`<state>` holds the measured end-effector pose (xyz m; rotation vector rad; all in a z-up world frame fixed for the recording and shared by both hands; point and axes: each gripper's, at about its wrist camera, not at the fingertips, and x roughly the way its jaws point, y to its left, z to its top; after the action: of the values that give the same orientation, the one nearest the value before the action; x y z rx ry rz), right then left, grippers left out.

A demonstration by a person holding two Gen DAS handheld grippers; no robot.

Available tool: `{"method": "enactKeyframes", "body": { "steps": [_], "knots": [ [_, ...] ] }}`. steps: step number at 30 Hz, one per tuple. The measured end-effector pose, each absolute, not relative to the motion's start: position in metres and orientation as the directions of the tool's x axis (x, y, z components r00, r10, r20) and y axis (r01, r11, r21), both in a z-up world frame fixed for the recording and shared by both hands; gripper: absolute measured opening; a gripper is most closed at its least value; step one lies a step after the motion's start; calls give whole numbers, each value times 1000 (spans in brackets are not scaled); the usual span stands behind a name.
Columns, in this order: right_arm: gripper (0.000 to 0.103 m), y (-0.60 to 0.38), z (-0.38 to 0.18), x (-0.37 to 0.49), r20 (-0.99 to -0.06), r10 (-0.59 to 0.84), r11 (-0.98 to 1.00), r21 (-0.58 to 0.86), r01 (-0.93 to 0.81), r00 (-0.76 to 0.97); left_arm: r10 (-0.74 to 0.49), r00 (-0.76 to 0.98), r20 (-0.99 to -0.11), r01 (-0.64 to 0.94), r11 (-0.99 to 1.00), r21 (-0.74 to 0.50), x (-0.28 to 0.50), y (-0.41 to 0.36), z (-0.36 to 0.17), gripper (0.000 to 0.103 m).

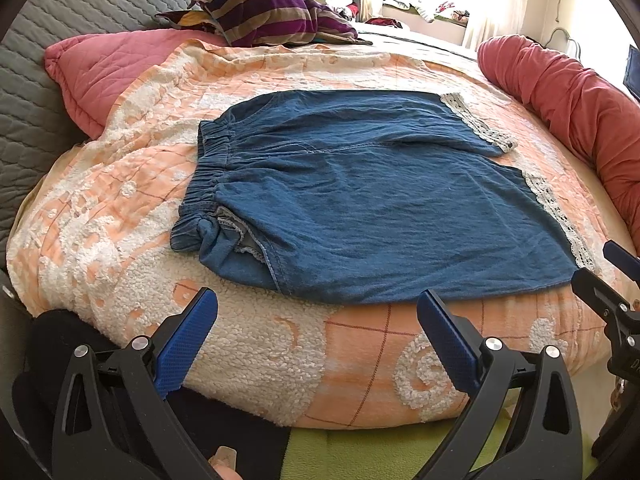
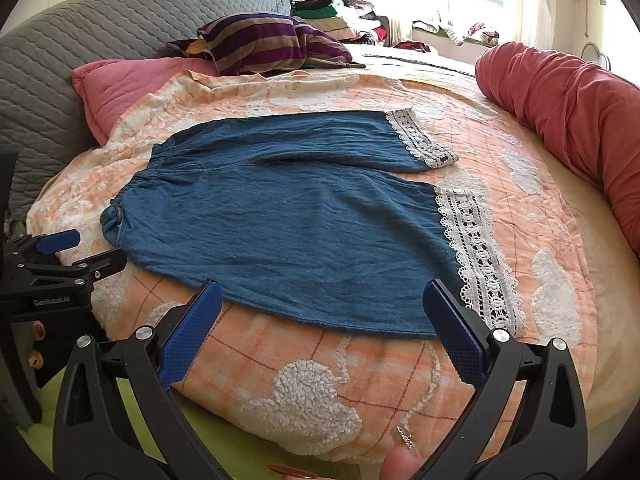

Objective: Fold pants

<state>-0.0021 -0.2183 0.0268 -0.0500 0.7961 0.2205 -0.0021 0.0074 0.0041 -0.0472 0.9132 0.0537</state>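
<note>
Both jaws stand wide apart, holding nothing: the left gripper [image 1: 318,304] and right gripper [image 2: 322,294] hover just short of the near edge of the pants [image 1: 360,208], spread flat on the bed's tufted blanket [image 1: 256,360]. A shallow pinch might snag blanket loops. At three o'clock, the open lace hems [image 2: 476,248] could catch.

Two low, near wrist views from the bed's [image 1: 360,360] edge, both sharing the pants [image 1: 360,200].
</note>
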Motion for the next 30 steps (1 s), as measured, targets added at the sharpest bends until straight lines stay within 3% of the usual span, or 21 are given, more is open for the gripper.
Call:
{"method": "enactKeyframes", "body": {
  "steps": [30],
  "knots": [
    [95, -217, 26, 1, -712, 184, 975, 45, -217, 677, 39, 612, -790, -72, 997, -6, -1, 10, 4, 99]
  ]
}}
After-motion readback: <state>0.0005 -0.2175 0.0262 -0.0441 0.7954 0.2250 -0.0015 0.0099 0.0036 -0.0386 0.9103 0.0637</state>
